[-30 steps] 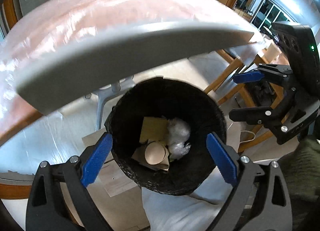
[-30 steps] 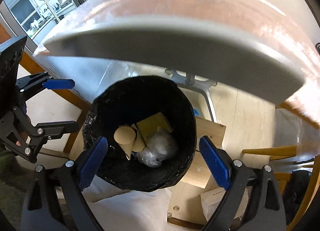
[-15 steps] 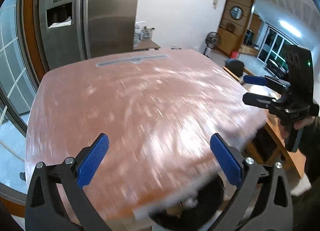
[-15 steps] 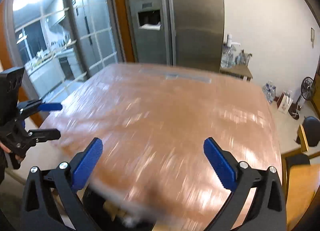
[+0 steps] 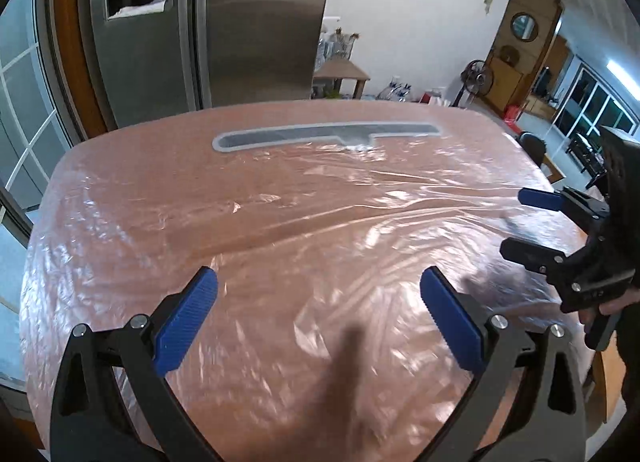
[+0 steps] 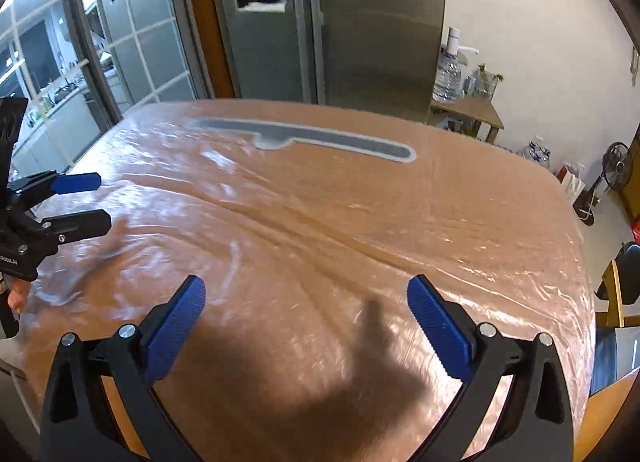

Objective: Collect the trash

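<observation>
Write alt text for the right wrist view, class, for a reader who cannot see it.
The open right gripper hovers above a table wrapped in wrinkled clear plastic, holding nothing. The left gripper, also open, reaches in from the left edge. A stainless steel refrigerator stands behind the table.

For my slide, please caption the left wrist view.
Both open tools, left and right, hover above a plastic-wrapped table.

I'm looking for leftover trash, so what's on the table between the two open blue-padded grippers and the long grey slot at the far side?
Both wrist views show only wrinkled clear plastic film between left gripper, right gripper and grey slot.
</observation>
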`<state>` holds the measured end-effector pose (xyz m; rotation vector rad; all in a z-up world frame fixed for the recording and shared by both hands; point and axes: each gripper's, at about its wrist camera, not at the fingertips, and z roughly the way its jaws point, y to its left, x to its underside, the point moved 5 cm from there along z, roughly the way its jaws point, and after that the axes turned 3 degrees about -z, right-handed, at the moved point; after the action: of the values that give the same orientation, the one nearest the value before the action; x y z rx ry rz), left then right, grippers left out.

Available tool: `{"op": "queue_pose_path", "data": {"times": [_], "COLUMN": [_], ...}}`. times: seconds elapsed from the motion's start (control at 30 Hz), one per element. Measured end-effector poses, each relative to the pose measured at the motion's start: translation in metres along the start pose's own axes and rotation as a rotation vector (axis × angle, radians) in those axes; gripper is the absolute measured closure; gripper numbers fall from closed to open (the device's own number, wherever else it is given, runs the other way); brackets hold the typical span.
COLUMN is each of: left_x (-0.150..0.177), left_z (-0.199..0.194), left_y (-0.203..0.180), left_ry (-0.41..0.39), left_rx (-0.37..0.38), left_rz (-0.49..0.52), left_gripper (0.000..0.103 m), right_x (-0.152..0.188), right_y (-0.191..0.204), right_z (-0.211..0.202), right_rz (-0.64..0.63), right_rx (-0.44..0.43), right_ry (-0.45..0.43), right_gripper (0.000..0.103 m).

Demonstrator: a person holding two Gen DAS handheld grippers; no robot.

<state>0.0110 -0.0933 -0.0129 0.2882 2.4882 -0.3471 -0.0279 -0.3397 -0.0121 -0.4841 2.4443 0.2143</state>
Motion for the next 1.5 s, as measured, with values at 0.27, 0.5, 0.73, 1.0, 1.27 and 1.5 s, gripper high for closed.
{"op": "queue_pose_path", "data": {"times": [0.27, 0.5, 0.73, 1.0, 1.27, 1.5], "left_x": [0.000, -0.001, -0.003, -0.003, -0.004, -0.004], "left_z": [0.021, 0.031, 0.034, 0.033, 0.033, 0.033], "left_y": [0.011, 0.007, 0.006, 0.006, 0.006, 0.006], "left_ry": [0.020, 0.036, 0.042, 0.042, 0.042, 0.042], "left_rx": [-0.049, -0.114, -0.128, -0.128, -0.128, -0.128], "left_rz": [0.030, 0.072, 0.076, 0.075, 0.076, 0.076], "left_gripper": [0.002, 0.002, 0.002, 0.001, 0.001, 0.001], "right_x": [0.007, 0.006, 0.007, 0.007, 0.007, 0.007], "right_y": [-0.017, -0.018, -0.017, -0.017, -0.017, -0.017], "right_z": [0.015, 0.017, 0.017, 0.017, 0.017, 0.017], "right_rz": [0.013, 0.014, -0.003, -0.005, -0.004, -0.004], "right_rx": [0.026, 0.049, 0.078, 0.080, 0.079, 0.079], "right_ry": [0.033, 0.039, 0.052, 0.053, 0.053, 0.053], "right_gripper": [0.004, 0.004, 0.004, 0.004, 0.004, 0.004]}}
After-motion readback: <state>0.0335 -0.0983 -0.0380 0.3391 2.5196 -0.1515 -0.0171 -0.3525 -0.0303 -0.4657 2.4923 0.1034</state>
